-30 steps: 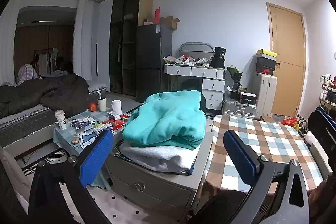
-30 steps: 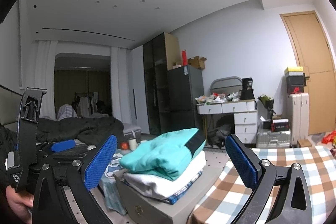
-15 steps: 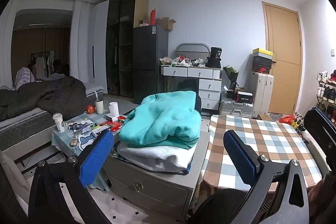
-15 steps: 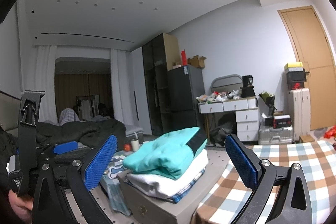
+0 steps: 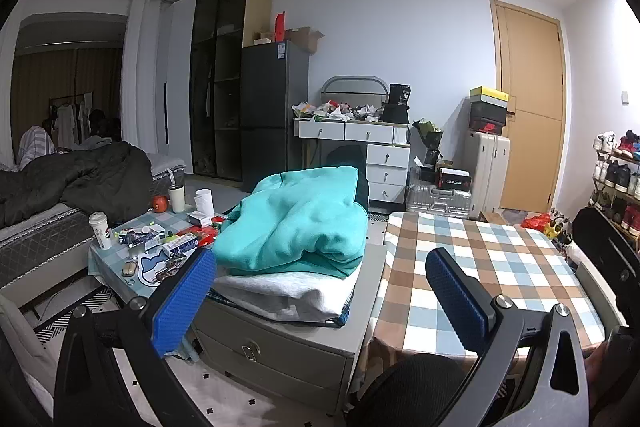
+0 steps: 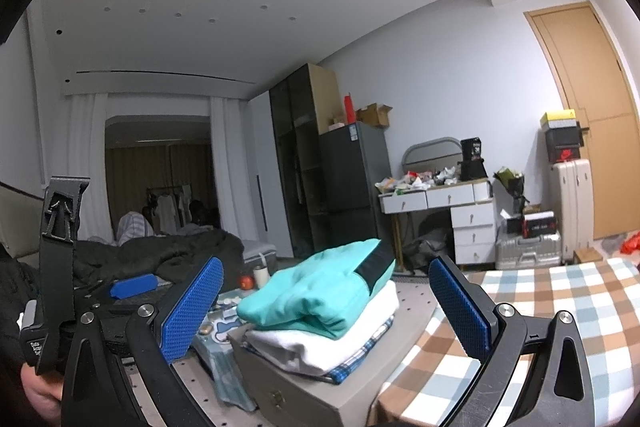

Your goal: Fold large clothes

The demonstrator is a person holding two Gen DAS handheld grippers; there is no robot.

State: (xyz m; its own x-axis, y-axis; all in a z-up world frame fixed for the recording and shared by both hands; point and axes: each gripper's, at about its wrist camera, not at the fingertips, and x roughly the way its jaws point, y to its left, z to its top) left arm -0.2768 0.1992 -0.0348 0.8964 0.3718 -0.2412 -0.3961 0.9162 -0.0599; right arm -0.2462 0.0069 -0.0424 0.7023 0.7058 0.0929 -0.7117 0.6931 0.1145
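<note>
Left gripper [image 5: 320, 291]: blue-padded fingers [image 5: 182, 301] spread wide, holding nothing. Right gripper [image 6: 326, 303]: the same, empty. Beyond them we note a folded teal sweatshirt [image 5: 296, 223] topping a stack of white and plaid clothes on a grey drawer cabinet [image 5: 280, 351], beside the checked-cloth tabletop [image 5: 480, 267], at its left edge.

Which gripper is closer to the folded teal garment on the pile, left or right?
Left, though only slightly. The left gripper hangs open just in front of the teal garment, above the pile's near edge. The right gripper is open too, held a little further back and to the right.
</note>
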